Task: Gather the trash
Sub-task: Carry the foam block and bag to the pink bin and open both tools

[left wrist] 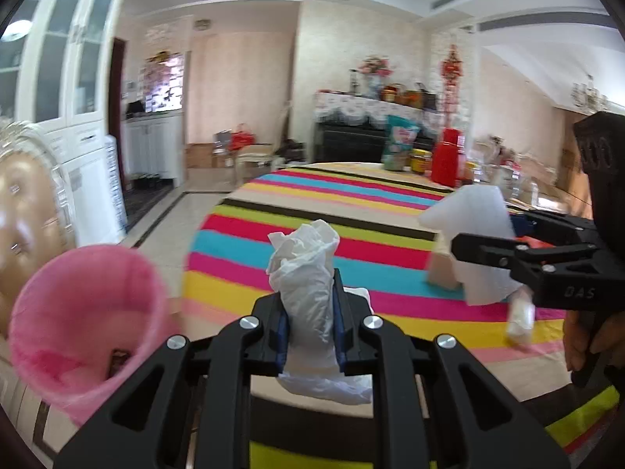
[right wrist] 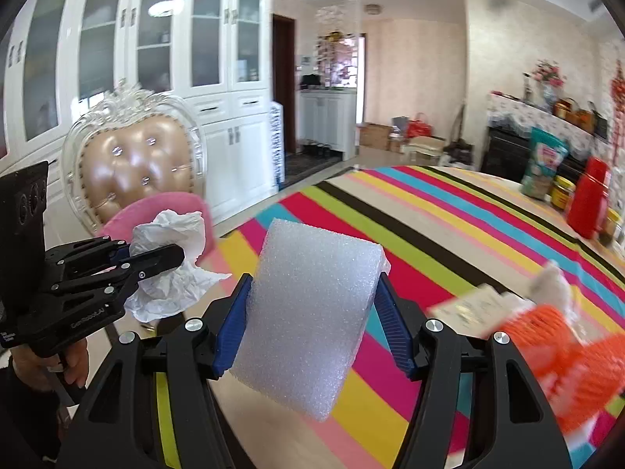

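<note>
We were in the carrying step: both pieces of trash were picked up and the pink bin (left wrist: 84,324) stood at the left, beside the table (left wrist: 312,211). The left gripper (left wrist: 310,312) was clenched on a crumpled white tissue (left wrist: 308,273), just near the bin. The right gripper (right wrist: 312,305) grasped a white foam block (right wrist: 308,312), light and spongy, over the striped cloth. Next, we judged, each piece must come above the bin mouth before the jaws release.
</note>
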